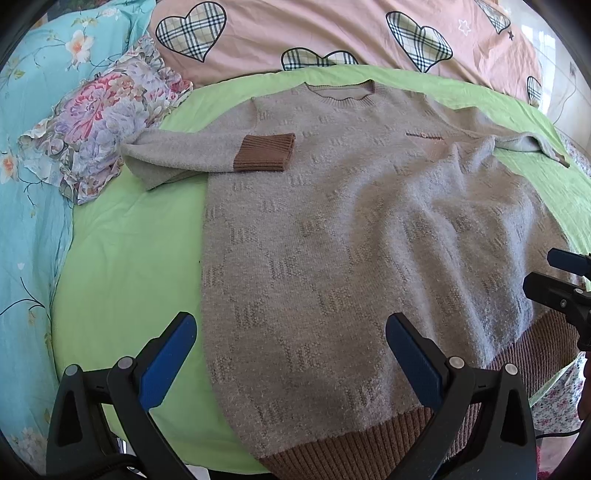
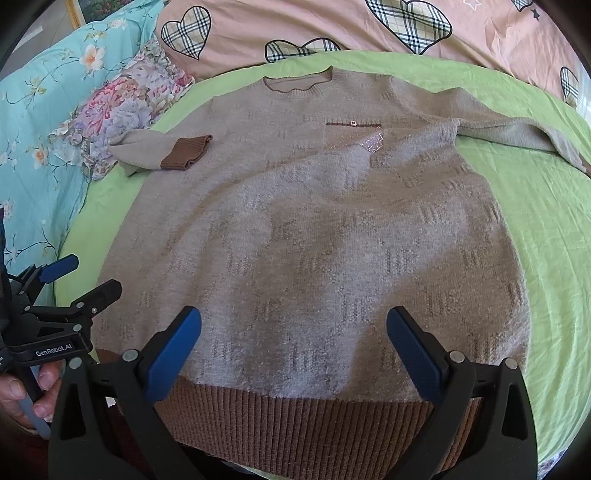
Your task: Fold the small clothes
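Sweater (image 1: 354, 229) lies front-up, spread flat on the green sheet (image 1: 125, 266), neck hole away from me, brown ribbed hem (image 2: 306, 417) nearest me. Its sleeve on my left side is folded in, brown cuff (image 1: 264, 153) resting on the chest; the other sleeve (image 2: 517, 133) stretches straight out over the sheet. Small chest pocket (image 2: 356, 136) has a brown trim line. Fabric shows loose wrinkles through the middle.

My left gripper (image 1: 291, 358) is spread wide, holding nothing, hovering over the hem corner on my left, one blue finger (image 1: 168, 363) over green sheet, the other over knit. My right gripper (image 2: 293, 354) is also spread wide and holds nothing, above the hem near the middle. From the right wrist view I see my left hand (image 2: 22, 395) gripping its handle.

Behind the sweater: pink blanket (image 1: 332, 33) with plaid hearts, a flowered cloth (image 1: 99, 122) bunched beside the folded sleeve, blue floral bedding (image 1: 29, 166) at far left.
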